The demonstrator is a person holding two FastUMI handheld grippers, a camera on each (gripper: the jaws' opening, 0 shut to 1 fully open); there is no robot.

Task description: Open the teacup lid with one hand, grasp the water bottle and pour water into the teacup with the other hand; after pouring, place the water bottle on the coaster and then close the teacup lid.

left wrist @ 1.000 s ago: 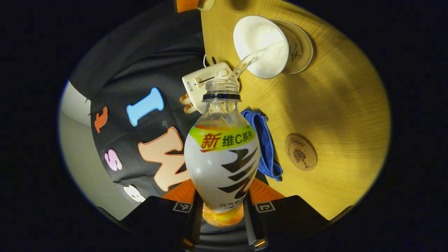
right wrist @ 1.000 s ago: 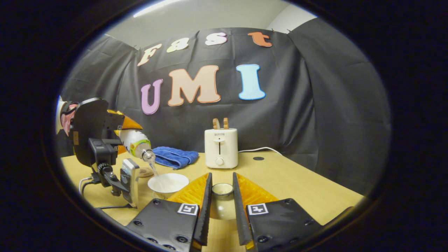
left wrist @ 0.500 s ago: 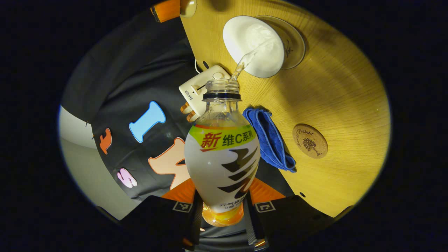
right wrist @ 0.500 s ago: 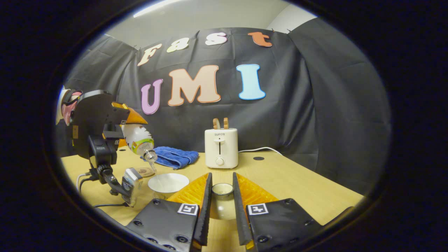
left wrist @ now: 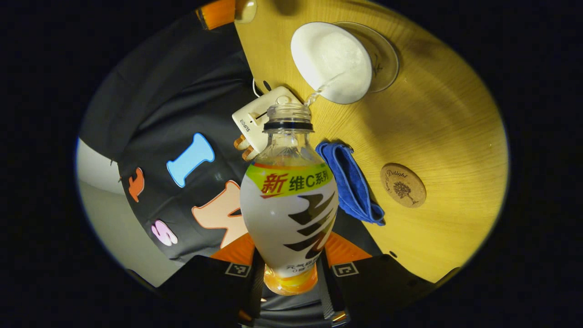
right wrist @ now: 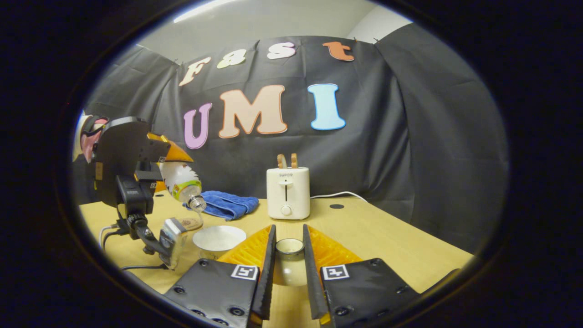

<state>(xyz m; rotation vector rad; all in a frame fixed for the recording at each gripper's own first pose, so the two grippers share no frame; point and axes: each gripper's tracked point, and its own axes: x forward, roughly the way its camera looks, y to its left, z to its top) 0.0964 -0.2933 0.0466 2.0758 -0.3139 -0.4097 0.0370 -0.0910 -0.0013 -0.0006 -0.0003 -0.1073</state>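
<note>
The left gripper (left wrist: pixel 290 278) fingers clamp the white-labelled plastic water bottle (left wrist: pixel 289 214), neck tipped toward the white teacup (left wrist: pixel 331 61), a thin stream trickling in. The round cork coaster (left wrist: pixel 403 185) lies right of the bottle. The right gripper (right wrist: pixel 287 278) pinches the teacup lid (right wrist: pixel 289 262).

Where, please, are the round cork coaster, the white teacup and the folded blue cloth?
Round cork coaster (left wrist: pixel 403 185), left gripper view, its printed top.
White teacup (left wrist: pixel 331 61), left gripper view, its open inside.
Folded blue cloth (left wrist: pixel 351 183), left gripper view, its middle fold.

Dim, warm light; soft shadows fall across the yellow wooden desk (left wrist: pixel 437 114). Sharp centre, strong fisheye bending at edges.
</note>
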